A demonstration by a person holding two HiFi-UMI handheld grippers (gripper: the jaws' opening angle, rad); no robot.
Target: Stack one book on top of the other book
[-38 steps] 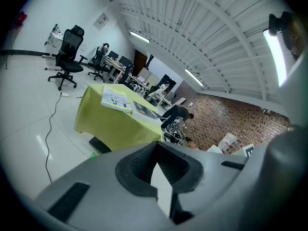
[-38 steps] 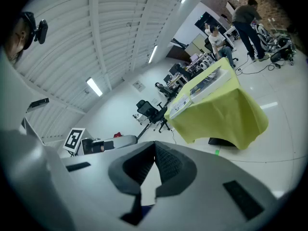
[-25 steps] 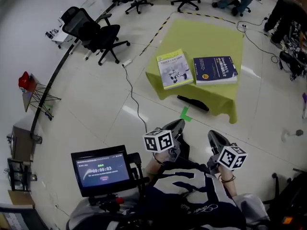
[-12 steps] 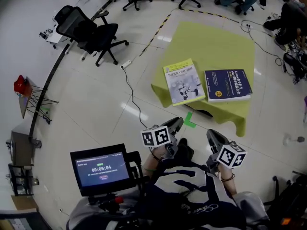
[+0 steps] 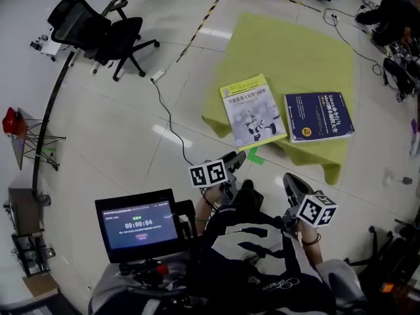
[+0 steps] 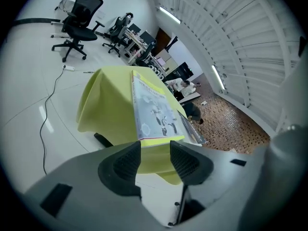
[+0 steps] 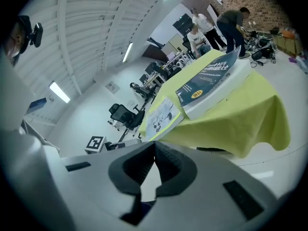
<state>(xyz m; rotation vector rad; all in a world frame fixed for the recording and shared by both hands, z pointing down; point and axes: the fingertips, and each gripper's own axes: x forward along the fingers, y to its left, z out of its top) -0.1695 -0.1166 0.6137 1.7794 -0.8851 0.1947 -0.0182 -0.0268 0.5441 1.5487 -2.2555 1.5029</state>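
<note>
Lying side by side on the yellow-draped worktop (image 5: pixel 289 51) are seen the pale book (image 5: pixel 252 110) and the blue book (image 5: pixel 318 115). The jaws of the left gripper (image 6: pixel 155 160) have just been opened, with nothing between them; those of the right gripper (image 7: pixel 154 170) are clenched together.

White-and-yellow paperback book (image 5: pixel 252 111) lies flat, cover up; dark blue paperback book (image 5: pixel 319 117) lies flat just beside it, at 3 o'clock.

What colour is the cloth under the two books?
Yellow-green. The cloth shows best in the head view.
</note>
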